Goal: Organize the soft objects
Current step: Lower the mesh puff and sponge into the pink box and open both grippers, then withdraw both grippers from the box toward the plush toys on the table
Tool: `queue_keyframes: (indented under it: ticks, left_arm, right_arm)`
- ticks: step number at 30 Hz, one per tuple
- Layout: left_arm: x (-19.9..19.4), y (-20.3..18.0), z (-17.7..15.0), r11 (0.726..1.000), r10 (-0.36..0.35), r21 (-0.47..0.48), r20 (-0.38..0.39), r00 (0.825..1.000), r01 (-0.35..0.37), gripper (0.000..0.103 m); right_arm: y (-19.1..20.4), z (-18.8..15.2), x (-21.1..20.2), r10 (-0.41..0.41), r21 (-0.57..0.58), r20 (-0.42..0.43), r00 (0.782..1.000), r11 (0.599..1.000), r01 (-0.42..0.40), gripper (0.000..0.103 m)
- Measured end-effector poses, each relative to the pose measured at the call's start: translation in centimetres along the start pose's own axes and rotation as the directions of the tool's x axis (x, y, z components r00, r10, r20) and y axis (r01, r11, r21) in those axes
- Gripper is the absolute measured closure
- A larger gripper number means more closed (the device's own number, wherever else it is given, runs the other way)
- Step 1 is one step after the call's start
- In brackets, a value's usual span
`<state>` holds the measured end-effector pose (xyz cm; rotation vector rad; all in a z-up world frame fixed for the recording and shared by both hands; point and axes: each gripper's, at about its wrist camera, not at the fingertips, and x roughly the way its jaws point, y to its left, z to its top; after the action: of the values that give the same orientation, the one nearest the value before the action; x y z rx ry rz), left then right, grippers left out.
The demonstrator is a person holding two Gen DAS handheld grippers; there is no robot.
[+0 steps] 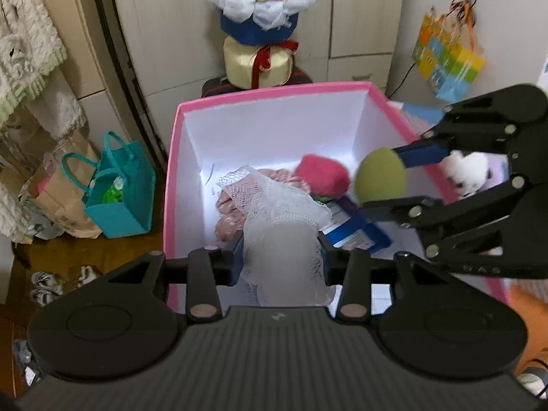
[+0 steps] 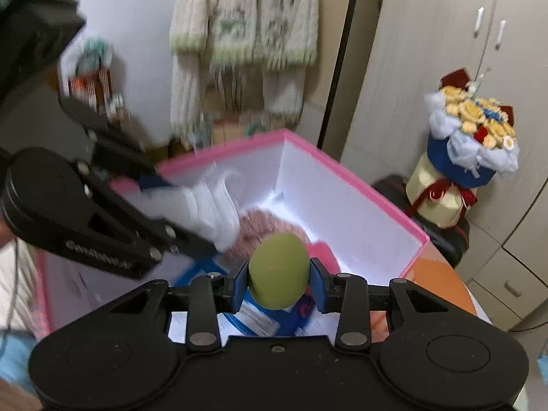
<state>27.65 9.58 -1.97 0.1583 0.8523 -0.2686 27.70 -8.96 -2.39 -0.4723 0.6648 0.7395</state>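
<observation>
A pink box point(image 1: 274, 93) with white inside walls stands open below both grippers. My left gripper point(image 1: 281, 257) is shut on a white mesh bundle point(image 1: 274, 205) that hangs over the box's near side. From the right, my right gripper point(image 1: 380, 179) comes in shut on a green foam ball point(image 1: 378, 174) above the box's right half. In the right wrist view the ball point(image 2: 277, 267) sits between the blue pads point(image 2: 318, 284), with the left gripper point(image 2: 185, 212) and its mesh point(image 2: 212, 205) at the left. A pinkish knit piece point(image 1: 227, 212), a magenta soft thing point(image 1: 322, 174) and a blue packet point(image 1: 356, 236) lie inside the box point(image 2: 219, 149).
A flower bouquet point(image 1: 262, 0) stands on a dark case behind the box. A teal bag point(image 1: 120, 191) and a paper bag sit on the floor at the left. A white plush toy point(image 1: 469, 171) lies right of the box. A fringed blanket point(image 2: 246, 17) hangs on the wall.
</observation>
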Motion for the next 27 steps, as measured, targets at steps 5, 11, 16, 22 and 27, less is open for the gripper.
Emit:
queue_keyframes:
  ticks: [5,11,16,22,27]
  left_arm:
    - [1.0,-0.3,-0.1,0.996,0.084,0.039,0.011,0.996,-0.084,0.060]
    - [1.7,-0.6,0.3,0.989,0.138,0.052,0.008,0.990,-0.138,0.055]
    - [1.6,-0.7,0.6,0.984,0.174,0.043,0.015,0.985,-0.174,0.041]
    - [-2.1,-0.5,0.1,0.990,0.138,-0.017,0.125,0.982,-0.137,0.036]
    - [-6.0,-1.0,-1.1,0.997,0.081,-0.002,0.177,0.981,-0.082,0.036]
  right_arm:
    - [0.4,0.4,1.1,-0.102,-0.064,-0.061,0.993,0.993,0.098,0.060]
    - [-0.1,1.0,2.7,-0.204,-0.097,-0.086,0.975,0.976,0.195,0.060]
    - [-0.8,0.9,3.1,-0.198,-0.064,-0.076,0.977,0.979,0.193,0.056]
    - [-2.1,-0.1,-0.6,-0.093,0.106,0.044,0.995,0.991,0.087,0.055]
    - [-2.9,-2.0,-5.4,-0.008,0.257,0.128,0.992,0.966,-0.025,0.055]
